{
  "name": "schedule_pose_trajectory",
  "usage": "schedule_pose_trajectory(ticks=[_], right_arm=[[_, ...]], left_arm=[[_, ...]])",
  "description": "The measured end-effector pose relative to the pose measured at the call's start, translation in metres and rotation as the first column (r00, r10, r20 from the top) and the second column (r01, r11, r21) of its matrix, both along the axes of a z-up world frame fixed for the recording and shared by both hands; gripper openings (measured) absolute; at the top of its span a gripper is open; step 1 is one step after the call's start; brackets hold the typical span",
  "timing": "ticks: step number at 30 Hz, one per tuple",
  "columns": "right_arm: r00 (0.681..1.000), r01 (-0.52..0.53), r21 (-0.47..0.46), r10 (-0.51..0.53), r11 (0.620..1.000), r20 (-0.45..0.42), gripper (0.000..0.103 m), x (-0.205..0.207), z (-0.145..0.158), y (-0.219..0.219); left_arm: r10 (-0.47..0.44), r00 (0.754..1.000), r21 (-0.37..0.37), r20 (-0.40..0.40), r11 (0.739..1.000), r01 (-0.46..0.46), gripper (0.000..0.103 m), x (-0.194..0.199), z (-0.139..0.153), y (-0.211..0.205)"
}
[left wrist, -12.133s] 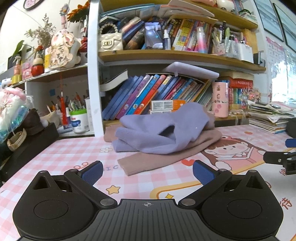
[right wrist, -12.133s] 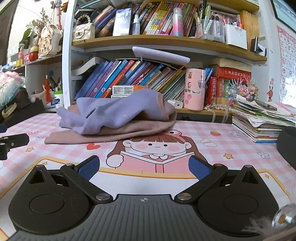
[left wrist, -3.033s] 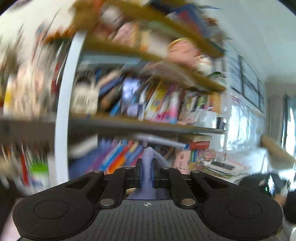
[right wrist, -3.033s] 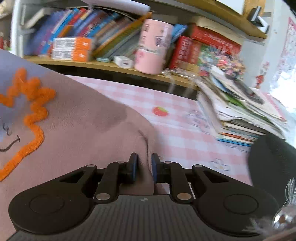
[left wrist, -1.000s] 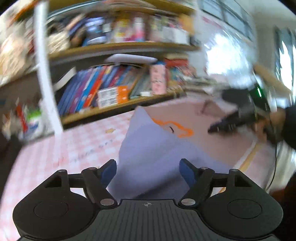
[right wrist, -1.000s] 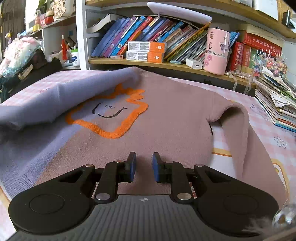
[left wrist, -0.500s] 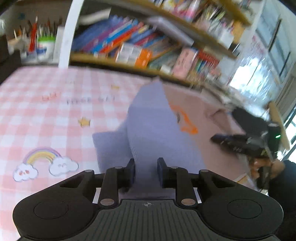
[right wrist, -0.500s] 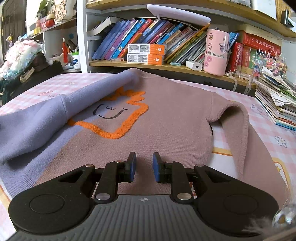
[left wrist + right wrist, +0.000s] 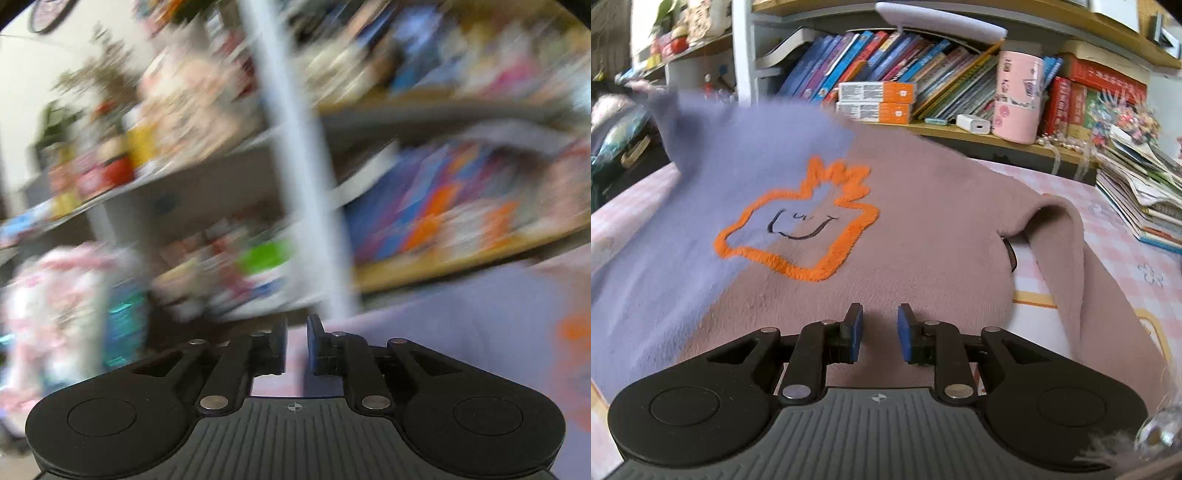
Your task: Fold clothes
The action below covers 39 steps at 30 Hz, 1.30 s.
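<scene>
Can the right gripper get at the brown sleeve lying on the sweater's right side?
Probably yes: the brown sleeve lies uncovered just right of the right gripper, but its nearly closed fingers sit low at the sweater's hem.

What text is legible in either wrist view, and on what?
Nothing can be read.
sweater: orange outline with a drawn face, no letters.
orange-and-white boxes, pink cup, red books, book spines: print too small to read.
Left wrist view: motion-blurred throughout.
</scene>
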State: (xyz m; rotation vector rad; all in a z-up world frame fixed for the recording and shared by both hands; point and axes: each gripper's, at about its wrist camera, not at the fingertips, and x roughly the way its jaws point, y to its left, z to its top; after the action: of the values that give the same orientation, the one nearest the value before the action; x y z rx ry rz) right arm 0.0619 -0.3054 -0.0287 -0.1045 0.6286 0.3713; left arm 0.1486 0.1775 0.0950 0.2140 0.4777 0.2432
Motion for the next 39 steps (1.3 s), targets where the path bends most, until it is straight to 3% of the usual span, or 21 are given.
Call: schedule_pose_trajectory(ticks=[1,2,5,9,12,14,17,20,22,23,24,25,27,28,31,32,34,36,39], right_arm=[[1.0,0.008,0.003,-0.008,1.0,0.004,0.021,-0.001,0.0,0.0],[1.0,0.014,0.009,-0.014,1.0,0.005,0.021,-0.001,-0.001,0.0],[1.0,0.01,0.016,-0.01,1.0,-0.004,0.021,-0.001,0.0,-0.003],[0.999,0.035,0.015,-0.035,0.999,-0.005,0.019,-0.002,0.008,-0.016],[0.997,0.081,0.007,-0.081,0.997,-0.005,0.019,-0.004,0.011,-0.03],[0.994,0.106,0.016,-0.105,0.994,-0.02,0.019,-0.002,0.011,-0.036],[0.99,0.138,0.02,-0.138,0.99,-0.017,0.019,-0.002,0.012,-0.037],[0.984,0.18,0.019,-0.18,0.983,-0.016,0.019,-0.004,0.012,-0.039],[0.98,0.196,0.025,-0.195,0.98,-0.03,0.019,-0.003,0.01,-0.041],[0.98,0.198,0.025,-0.197,0.98,-0.038,0.02,-0.001,0.009,-0.042],[0.979,0.198,0.023,-0.197,0.98,-0.045,0.022,0.0,0.008,-0.042],[0.979,0.198,0.024,-0.197,0.98,-0.052,0.023,0.002,0.006,-0.043],[0.98,0.192,0.033,-0.19,0.981,-0.06,0.022,0.007,0.005,-0.042],[0.981,0.183,0.043,-0.18,0.982,-0.064,0.022,0.01,0.004,-0.041],[0.988,0.135,0.101,-0.126,0.986,-0.087,0.022,0.019,0.002,-0.032],[0.99,0.12,0.119,-0.109,0.986,-0.093,0.023,0.02,0.002,-0.03],[0.991,0.109,0.148,-0.096,0.983,-0.095,0.025,0.02,0.004,-0.029],[0.988,0.134,0.183,-0.117,0.974,-0.098,0.027,0.017,0.008,-0.04],[0.972,0.224,0.252,-0.195,0.942,-0.133,0.028,0.014,0.015,-0.073]], left_arm=[[0.054,0.998,0.008,-0.014,0.999,-0.054,0.018,0.007,-0.01,0.007],[0.063,0.998,-0.032,-0.01,0.997,-0.064,0.018,0.005,-0.017,0.012],[-0.079,0.997,-0.177,-0.013,0.981,0.076,0.019,-0.023,-0.035,0.002],[-0.286,0.958,-0.303,-0.033,0.916,0.263,0.034,-0.075,-0.062,-0.036],[-0.352,0.934,-0.36,-0.062,0.881,0.308,0.035,-0.089,-0.076,-0.059],[-0.356,0.933,-0.365,-0.061,0.878,0.311,0.036,-0.081,-0.08,-0.068],[-0.298,0.952,-0.416,-0.069,0.876,0.243,0.06,-0.048,-0.086,-0.072],[-0.238,0.965,-0.526,-0.112,0.838,0.146,0.06,-0.009,-0.097,-0.066],[-0.259,0.958,-0.587,-0.127,0.798,0.138,0.058,0.01,-0.105,-0.065],[-0.27,0.954,-0.602,-0.129,0.786,0.141,0.049,0.016,-0.11,-0.064],[-0.271,0.954,-0.609,-0.132,0.781,0.137,0.015,0.02,-0.114,-0.061],[-0.268,0.954,-0.614,-0.137,0.778,0.13,0.007,0.024,-0.117,-0.057],[-0.257,0.961,-0.651,-0.105,0.748,0.129,0.005,0.027,-0.12,-0.042],[-0.233,0.968,-0.656,-0.09,0.745,0.118,0.005,0.025,-0.119,-0.034],[-0.147,0.983,-0.574,-0.111,0.817,0.057,0.006,0.017,-0.115,-0.024],[-0.135,0.984,-0.555,-0.118,0.831,0.047,0.011,0.011,-0.113,-0.022],[-0.126,0.983,-0.524,-0.133,0.851,0.038,0.017,-0.003,-0.11,-0.017],[-0.122,0.983,-0.491,-0.134,0.87,0.04,0.039,-0.02,-0.106,-0.014],[-0.192,0.975,-0.451,-0.113,0.884,0.122,0.042,-0.06,-0.101,-0.023]])
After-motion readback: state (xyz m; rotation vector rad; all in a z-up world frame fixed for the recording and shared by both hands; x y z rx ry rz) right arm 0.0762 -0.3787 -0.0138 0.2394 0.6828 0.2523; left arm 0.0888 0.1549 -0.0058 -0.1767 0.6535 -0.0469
